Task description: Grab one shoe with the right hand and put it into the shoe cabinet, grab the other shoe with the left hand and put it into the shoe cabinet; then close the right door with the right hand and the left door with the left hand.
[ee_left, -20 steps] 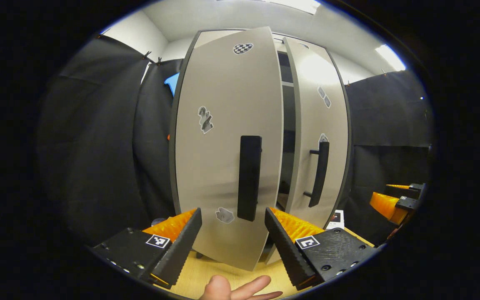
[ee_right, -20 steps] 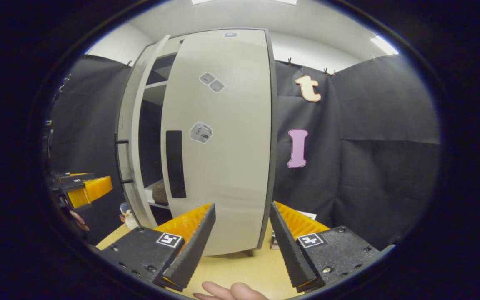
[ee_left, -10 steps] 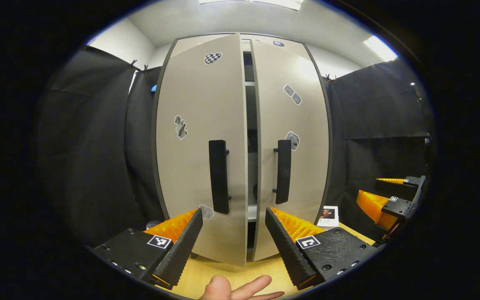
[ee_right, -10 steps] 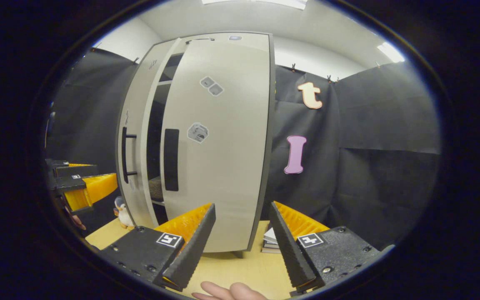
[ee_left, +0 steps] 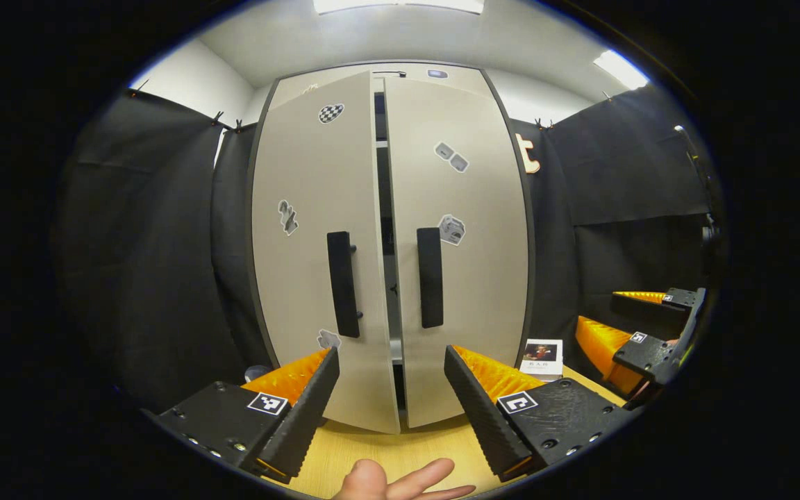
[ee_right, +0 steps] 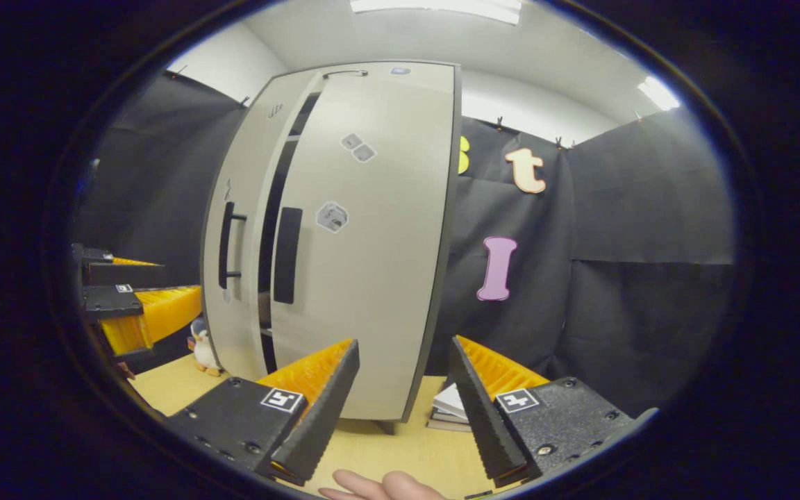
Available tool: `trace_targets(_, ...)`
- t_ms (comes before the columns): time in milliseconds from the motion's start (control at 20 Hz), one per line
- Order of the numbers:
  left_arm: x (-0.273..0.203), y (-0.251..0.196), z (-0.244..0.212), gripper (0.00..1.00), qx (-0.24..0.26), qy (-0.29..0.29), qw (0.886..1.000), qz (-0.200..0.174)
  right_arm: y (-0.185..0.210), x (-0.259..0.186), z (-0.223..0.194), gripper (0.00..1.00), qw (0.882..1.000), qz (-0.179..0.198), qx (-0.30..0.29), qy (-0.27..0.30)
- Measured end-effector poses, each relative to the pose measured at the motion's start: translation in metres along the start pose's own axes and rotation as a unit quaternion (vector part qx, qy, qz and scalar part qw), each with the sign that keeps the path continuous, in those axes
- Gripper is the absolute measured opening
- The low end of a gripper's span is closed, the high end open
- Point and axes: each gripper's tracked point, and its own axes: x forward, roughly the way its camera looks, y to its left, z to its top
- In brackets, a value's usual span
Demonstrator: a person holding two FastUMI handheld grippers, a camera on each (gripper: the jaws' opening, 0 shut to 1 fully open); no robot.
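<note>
Books (ee_right: 450, 406) & penguin toy (ee_right: 200, 345) flank cabinet (ee_right: 372, 229).

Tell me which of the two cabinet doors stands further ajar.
The left door, the one with the checkered sticker. Its handle edge juts forward of the right door, which sits nearly flush; a dark gap remains between them.

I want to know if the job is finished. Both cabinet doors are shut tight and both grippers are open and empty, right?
Not quite. The left door and right door aren't shut tight; the left gripper view shows a dark gap between them. The left gripper and right gripper are open and empty.
</note>
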Motion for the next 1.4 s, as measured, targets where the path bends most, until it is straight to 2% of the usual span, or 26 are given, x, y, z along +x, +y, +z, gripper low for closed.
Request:
trace_targets(350,-0.009,0.007,0.005,0.95,0.007,-0.011,1.000,0.016,0.022,-0.002,0.012,0.87,0.999,0.032,-0.008,-0.022)
trace_targets(400,-0.008,0.011,0.006,1.00,0.010,-0.013,1.000,0.019,0.026,-0.003,0.012,0.87,0.999,0.036,-0.005,-0.022)
trace_targets(450,-0.008,0.014,0.005,0.95,0.012,-0.012,1.000,0.019,0.029,-0.003,0.013,0.87,0.999,0.038,-0.003,-0.021)
trace_targets(550,-0.007,0.021,0.003,0.95,0.016,-0.008,1.000,0.025,0.035,-0.002,0.013,0.88,0.999,0.042,0.005,-0.017)
trace_targets(900,-0.002,0.058,0.001,0.95,0.005,-0.009,0.999,0.037,0.061,0.000,0.026,0.87,0.999,0.038,0.024,-0.003)
trace_targets(1150,-0.003,0.071,0.004,0.95,0.009,-0.017,0.999,0.028,0.081,-0.002,0.039,0.87,0.999,0.037,0.030,-0.010)
trace_targets(1400,-0.007,0.092,0.017,0.96,0.008,-0.055,0.996,0.065,0.095,-0.004,0.033,0.87,0.999,0.040,0.028,-0.003)
